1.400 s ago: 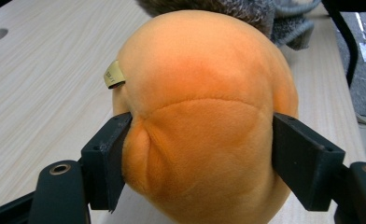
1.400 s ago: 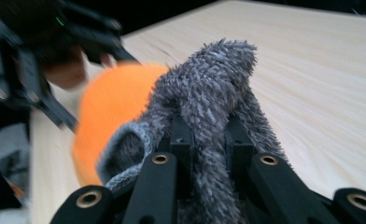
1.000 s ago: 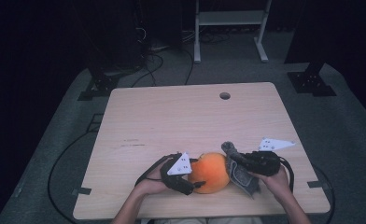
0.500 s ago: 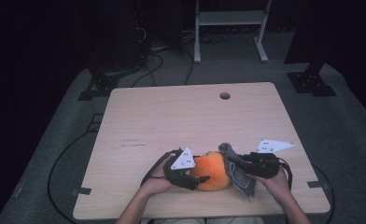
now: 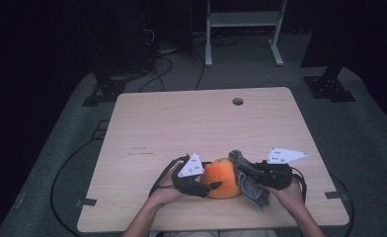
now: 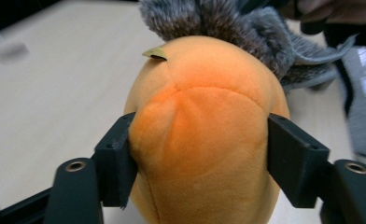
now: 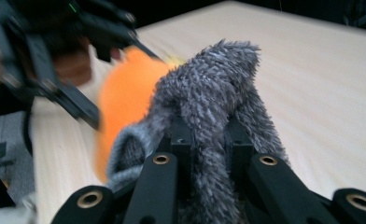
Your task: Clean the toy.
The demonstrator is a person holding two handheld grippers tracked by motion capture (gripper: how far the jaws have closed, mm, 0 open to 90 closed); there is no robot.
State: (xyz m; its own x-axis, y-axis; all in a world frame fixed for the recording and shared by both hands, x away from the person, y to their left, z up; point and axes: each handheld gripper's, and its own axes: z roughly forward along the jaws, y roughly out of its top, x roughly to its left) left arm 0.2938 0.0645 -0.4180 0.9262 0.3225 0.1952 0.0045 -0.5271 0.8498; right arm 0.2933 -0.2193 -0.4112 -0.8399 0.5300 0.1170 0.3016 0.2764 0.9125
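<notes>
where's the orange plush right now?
High view: the orange plush sits at the table's near edge, between the left tool gripping its sides and the grey furry cloth pinched by the right tool.

Each black gripper (image 5: 201,186) carries a white dotted three-cornered plate, brass-ringed screw holes and a trailing cable
</notes>
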